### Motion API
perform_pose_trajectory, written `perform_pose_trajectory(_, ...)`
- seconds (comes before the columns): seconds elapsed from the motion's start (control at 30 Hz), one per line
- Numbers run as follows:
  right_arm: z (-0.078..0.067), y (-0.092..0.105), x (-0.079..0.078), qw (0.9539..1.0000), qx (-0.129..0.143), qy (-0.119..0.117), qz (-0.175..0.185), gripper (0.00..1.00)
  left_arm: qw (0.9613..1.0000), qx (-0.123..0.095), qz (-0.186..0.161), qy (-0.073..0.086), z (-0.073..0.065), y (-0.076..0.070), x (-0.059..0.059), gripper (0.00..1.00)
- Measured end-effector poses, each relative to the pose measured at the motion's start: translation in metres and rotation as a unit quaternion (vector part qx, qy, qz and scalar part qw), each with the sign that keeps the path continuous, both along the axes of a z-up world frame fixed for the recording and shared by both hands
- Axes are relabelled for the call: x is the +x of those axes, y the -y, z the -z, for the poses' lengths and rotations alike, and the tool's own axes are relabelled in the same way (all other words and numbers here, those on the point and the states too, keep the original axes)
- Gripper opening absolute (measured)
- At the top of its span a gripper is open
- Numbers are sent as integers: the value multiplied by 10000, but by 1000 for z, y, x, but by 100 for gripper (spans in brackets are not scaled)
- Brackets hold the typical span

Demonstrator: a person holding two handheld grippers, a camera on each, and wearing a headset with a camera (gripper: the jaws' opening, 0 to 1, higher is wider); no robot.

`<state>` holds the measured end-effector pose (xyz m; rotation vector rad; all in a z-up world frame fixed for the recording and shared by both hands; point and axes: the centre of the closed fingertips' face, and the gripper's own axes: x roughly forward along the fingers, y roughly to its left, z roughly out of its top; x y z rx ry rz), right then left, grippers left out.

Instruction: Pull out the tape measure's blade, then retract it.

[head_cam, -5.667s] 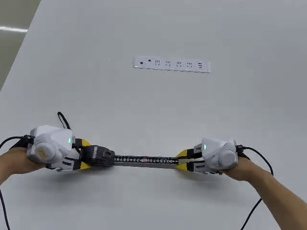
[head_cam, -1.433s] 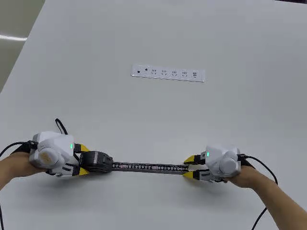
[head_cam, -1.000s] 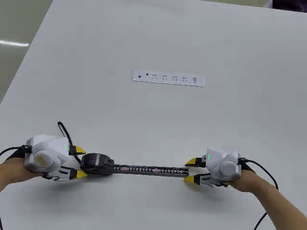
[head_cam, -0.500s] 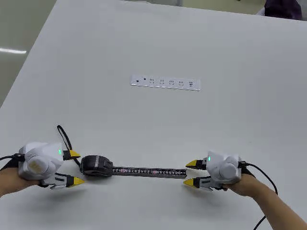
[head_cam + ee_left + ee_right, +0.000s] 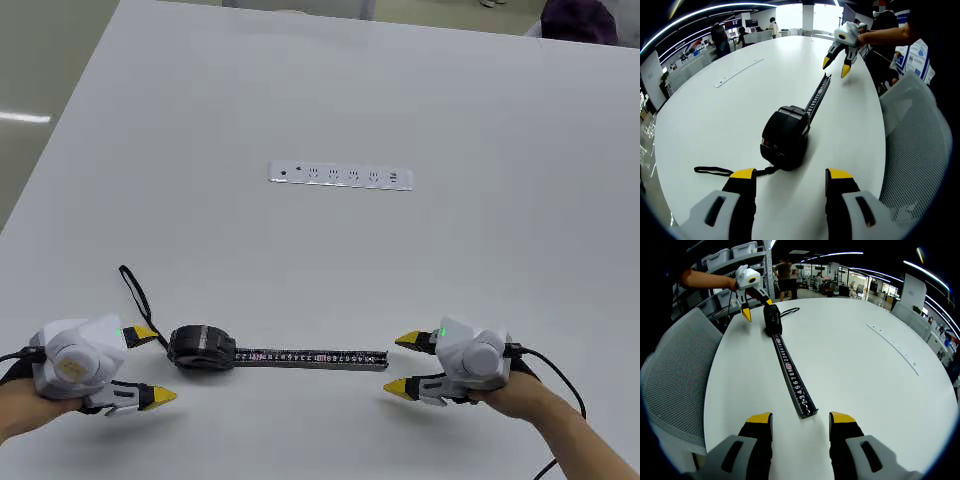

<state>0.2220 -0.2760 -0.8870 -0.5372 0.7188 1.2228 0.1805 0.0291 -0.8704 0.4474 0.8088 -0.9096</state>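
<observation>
While left hand-held gripper (image 5: 158,365) and right hand-held gripper (image 5: 394,364) gape empty, tape measure (image 5: 201,347) between — blade (image 5: 312,357) out, far numerals blurred.

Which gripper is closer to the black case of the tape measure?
Left. The left gripper is open just beside the case; the right gripper is open past the far tip of the blade.

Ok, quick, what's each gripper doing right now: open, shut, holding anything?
Left gripper: open, holding nothing, just short of the tape measure.
Right gripper: open, holding nothing, with the blade lying untouched ahead of it.
</observation>
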Motion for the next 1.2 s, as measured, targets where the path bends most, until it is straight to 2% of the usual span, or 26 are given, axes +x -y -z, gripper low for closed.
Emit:
perform_pose_trajectory(0.23, -1, 3, -8, 9996, -78, -20, 257, 53, 9993, -101, -366, 25, -5, 2, -7, 59)
perform_pose_trajectory(0.4, -7, 1, -14, 9986, -17, -19, 526, 61, 9980, -127, -611, 78, -10, 6, -13, 65)
perform_pose_trajectory(0.67, -12, 2, -24, 9964, -16, 42, 841, 70, 9944, -243, -1011, 203, -18, 7, -20, 75)
perform_pose_trajectory(0.77, -15, 4, -25, 9943, 43, 55, 1066, 73, 9934, -271, -1085, 273, -21, 9, -21, 77)
perform_pose_trajectory(0.93, -21, 4, -33, 9923, 74, 119, 1228, 80, 9912, -348, -1230, 358, -27, 12, -23, 79)
perform_pose_trajectory(1.2, -27, 2, -44, 9894, 170, 137, 1436, 84, 9888, -438, -1369, 389, -32, 19, -30, 82)
